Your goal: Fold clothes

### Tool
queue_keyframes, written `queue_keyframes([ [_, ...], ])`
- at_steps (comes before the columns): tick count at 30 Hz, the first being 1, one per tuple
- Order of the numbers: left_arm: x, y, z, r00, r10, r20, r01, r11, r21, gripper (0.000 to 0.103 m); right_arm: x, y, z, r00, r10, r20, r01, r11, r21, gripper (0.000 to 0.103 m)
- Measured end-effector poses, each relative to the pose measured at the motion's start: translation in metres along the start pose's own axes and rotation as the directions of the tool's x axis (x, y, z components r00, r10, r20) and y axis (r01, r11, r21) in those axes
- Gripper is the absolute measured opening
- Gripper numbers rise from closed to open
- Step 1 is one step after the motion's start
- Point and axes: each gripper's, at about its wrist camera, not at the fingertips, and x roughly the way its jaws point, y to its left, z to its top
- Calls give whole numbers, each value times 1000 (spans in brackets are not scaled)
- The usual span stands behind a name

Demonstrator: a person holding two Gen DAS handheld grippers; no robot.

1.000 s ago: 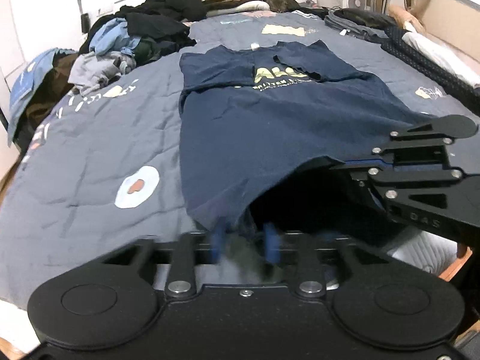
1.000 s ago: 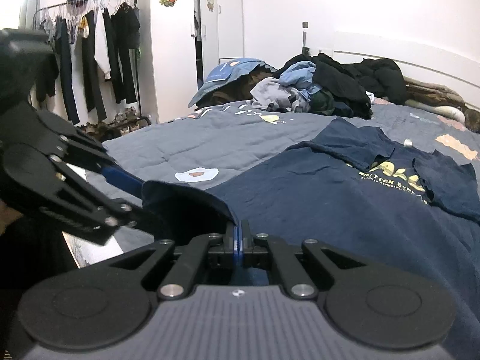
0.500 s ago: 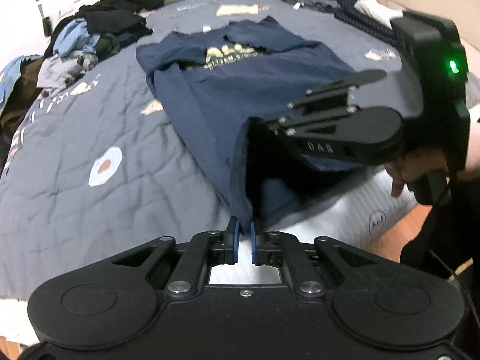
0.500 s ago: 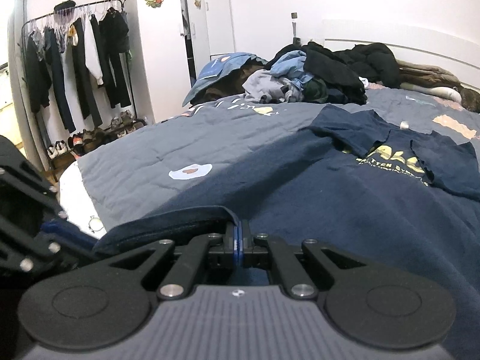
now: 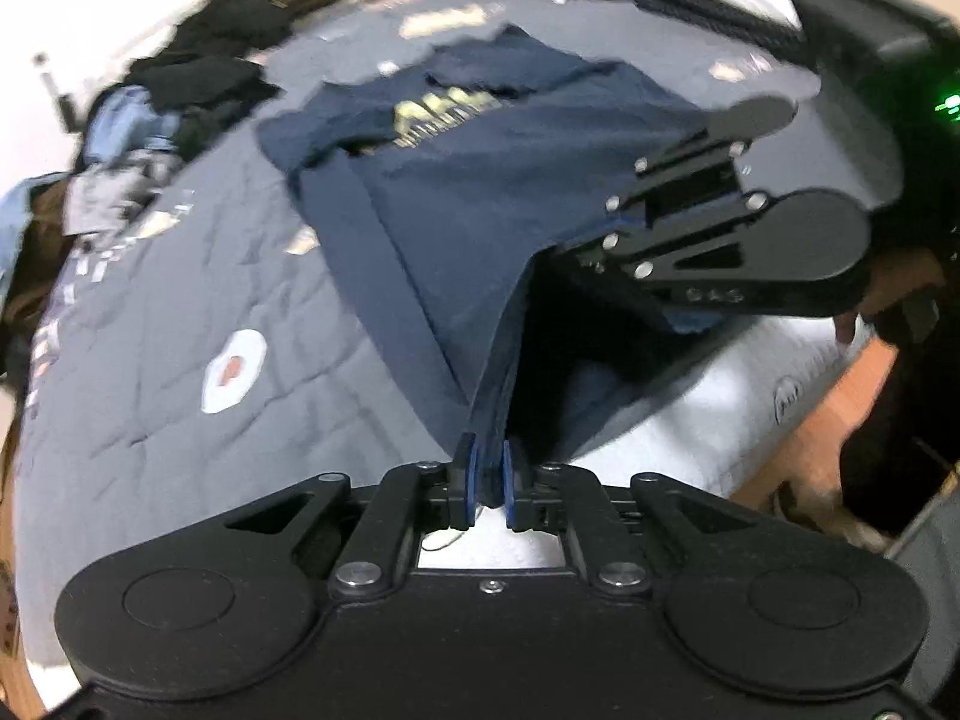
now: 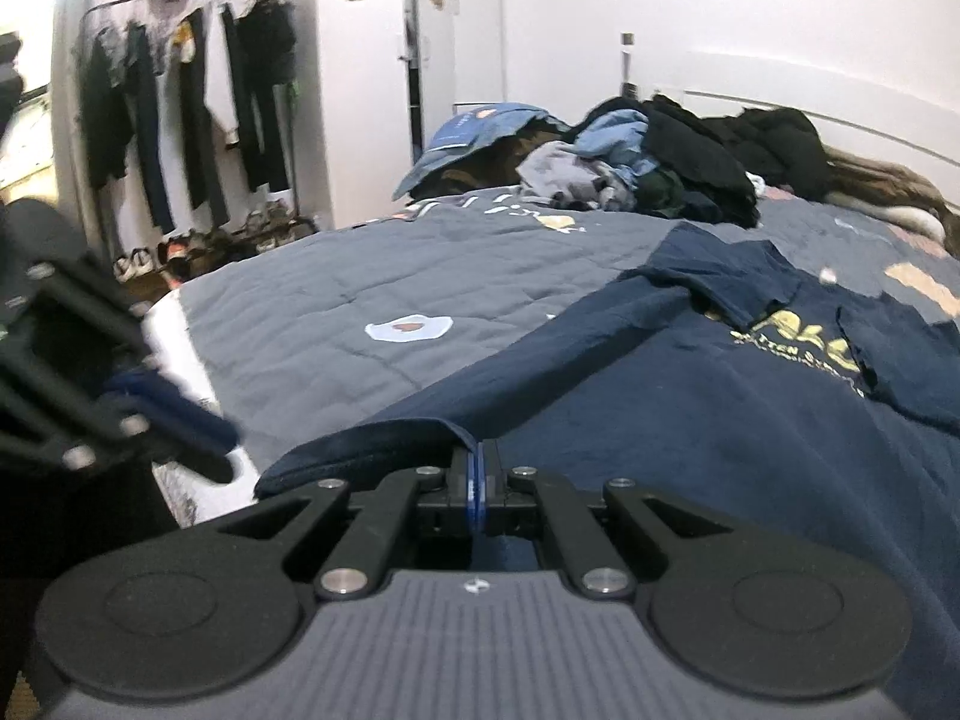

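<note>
A soft navy T-shirt point(image 5: 480, 192) with yellow lettering lies flat on a quilted grey bedspread point(image 5: 180, 312), its hem lifted at 6 o'clock. The left gripper point(image 5: 491, 480) pinches a bunched hem corner (its jaws are easing apart slightly). The right gripper point(image 6: 477, 480), pressed together, clamps the hem edge. Compared with a second ago, the left view has rolled and the fabric is now drawn taut.

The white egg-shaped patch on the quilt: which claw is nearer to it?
Left. The left claw grips the navy T-shirt hem beside the patch; the right claw grips it farther off.
</note>
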Motion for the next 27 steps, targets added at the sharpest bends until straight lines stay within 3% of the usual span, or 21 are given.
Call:
queue_keyframes([
  [2, 7, 4, 3, 1000, -21, -17, 21, 1000, 16, 14, -3, 0, -1, 1000, 4, -4, -4, 1000, -13, 1],
  [5, 12, 8, 4, 1000, -17, -15, 18, 999, 32, 34, -6, -1, -1, 1000, 14, -7, -14, 1000, -17, 1],
  [10, 19, 15, 2, 996, -88, -23, 89, 996, 24, 34, -9, -2, -2, 999, 34, -16, -35, 999, -24, 1],
  [13, 27, 17, 2, 989, -144, -31, 144, 990, 8, 25, -11, -2, -4, 999, 42, -22, -43, 998, -36, 1],
  [15, 30, 17, 3, 988, -150, -29, 150, 989, 7, 9, -12, -3, -4, 999, 43, -25, -44, 998, -35, 1],
  [18, 28, 14, 4, 988, -156, -13, 157, 987, 32, 5, -13, -5, -4, 999, 44, -28, -45, 999, -29, 1],
  [21, 23, 11, 6, 999, -46, -26, 48, 996, 78, 4, -14, -7, -5, 998, 46, -29, -47, 999, -24, 1],
  [23, 22, 8, 7, 994, 101, -51, -94, 988, 123, 4, -14, -8, -5, 998, 51, -35, -52, 998, -20, 1],
  [25, 25, 1, 5, 953, 296, -68, -278, 941, 194, 4, -11, -7, -6, 997, 64, -51, -65, 998, -24, 1],
  [26, 27, -5, 3, 935, 346, -73, -322, 919, 228, 4, -10, -4, -7, 995, 75, -59, -77, 997, -27, 1],
  [27, 28, -8, 1, 930, 360, -81, -333, 914, 234, 3, -8, -2, -7, 994, 86, -67, -88, 996, -30, 1],
])
